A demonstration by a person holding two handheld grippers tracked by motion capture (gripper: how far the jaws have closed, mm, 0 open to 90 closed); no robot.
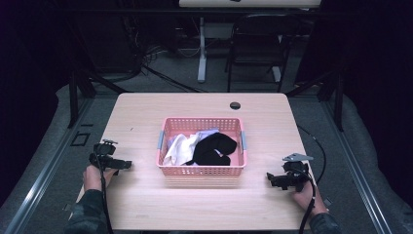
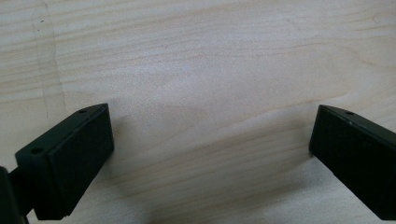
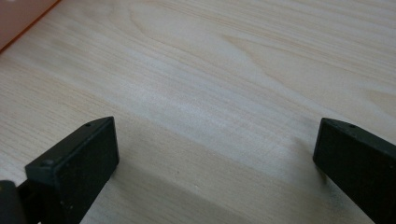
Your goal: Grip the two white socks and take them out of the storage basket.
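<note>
A pink basket (image 1: 201, 170) sits mid-table (image 1: 146, 204), holding a black garment (image 1: 212, 148) beside white cloth (image 1: 179, 148) and a pale lilac piece (image 1: 207, 133) behind them. The left tool (image 1: 127, 164) rests on the table well left of the basket — the right tool (image 1: 271, 178) lies off its near right corner, both hand-held. A dark round hole (image 1: 235, 105) marks the far edge.
</note>
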